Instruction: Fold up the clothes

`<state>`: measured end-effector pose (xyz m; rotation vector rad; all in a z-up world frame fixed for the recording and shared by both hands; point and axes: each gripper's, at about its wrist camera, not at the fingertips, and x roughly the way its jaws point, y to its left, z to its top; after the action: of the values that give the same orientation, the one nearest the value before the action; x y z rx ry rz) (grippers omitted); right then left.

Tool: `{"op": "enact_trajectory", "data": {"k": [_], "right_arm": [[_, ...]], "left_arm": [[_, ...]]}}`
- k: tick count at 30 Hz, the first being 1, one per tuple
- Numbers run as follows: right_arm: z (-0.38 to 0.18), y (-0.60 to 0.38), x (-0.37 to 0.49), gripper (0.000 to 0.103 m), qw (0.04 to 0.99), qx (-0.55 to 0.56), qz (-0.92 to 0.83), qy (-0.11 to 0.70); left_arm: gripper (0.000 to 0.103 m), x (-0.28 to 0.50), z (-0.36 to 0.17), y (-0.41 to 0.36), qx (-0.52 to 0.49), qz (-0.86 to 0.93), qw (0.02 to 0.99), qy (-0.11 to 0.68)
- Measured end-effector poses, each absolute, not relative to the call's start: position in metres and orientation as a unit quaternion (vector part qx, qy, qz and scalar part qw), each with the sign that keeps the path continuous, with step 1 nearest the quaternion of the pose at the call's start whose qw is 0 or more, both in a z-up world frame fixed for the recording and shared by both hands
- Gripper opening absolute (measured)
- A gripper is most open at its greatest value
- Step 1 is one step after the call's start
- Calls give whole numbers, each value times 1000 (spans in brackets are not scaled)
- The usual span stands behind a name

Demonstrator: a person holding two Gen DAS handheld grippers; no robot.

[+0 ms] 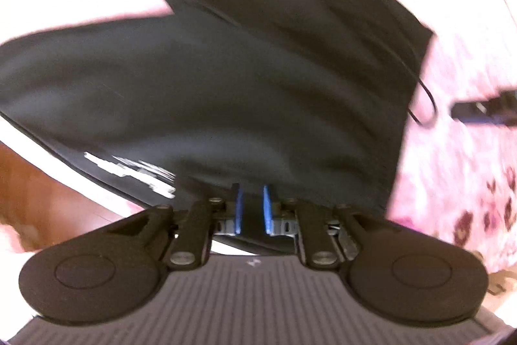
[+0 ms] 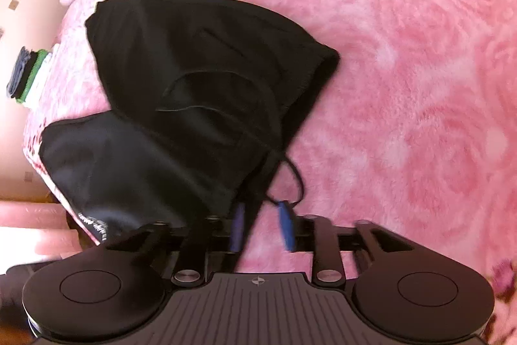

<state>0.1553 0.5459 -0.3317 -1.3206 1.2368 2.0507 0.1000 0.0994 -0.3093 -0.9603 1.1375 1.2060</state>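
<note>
Bright, washed-out pictures, motion-blurred, with fisheye-bent edges.

White print sits near the hem of the black fabric garment (image 1: 200,80), a blurred patch in the left wrist view and a curved line in the right; neither is legible.

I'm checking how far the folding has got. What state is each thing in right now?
black shorts: folded over, lying on the pink blanket
drawstring: loose, trailing onto the blanket
left gripper: open, narrow gap, fabric between its pads
right gripper: open, holding nothing
stack of clothes: folded, set aside
</note>
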Motion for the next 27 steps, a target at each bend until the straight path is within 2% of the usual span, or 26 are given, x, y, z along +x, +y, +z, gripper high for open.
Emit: {"op": "enact_trajectory", "data": {"k": [6,11,15,20,27], "right_arm": [[-281,515,117,47,240,-444,747,432],[-247,474,86,47,345,-404,732,426],[-234,417,74,47,428,-367,684,463],[-218,344,69,47,480,-326,639,505],[-191,308,70,47,525,-303,628,488]], "left_arm": [[21,24,-264,148,-376,526,596,476],[25,-37,-251,189,-321,485,646,494],[25,-89,-243,208,-286,446,677,511],[25,-122,-234,218,-242,417,691,539],[26,-127,-204,210,-228,421,716,509]]}}
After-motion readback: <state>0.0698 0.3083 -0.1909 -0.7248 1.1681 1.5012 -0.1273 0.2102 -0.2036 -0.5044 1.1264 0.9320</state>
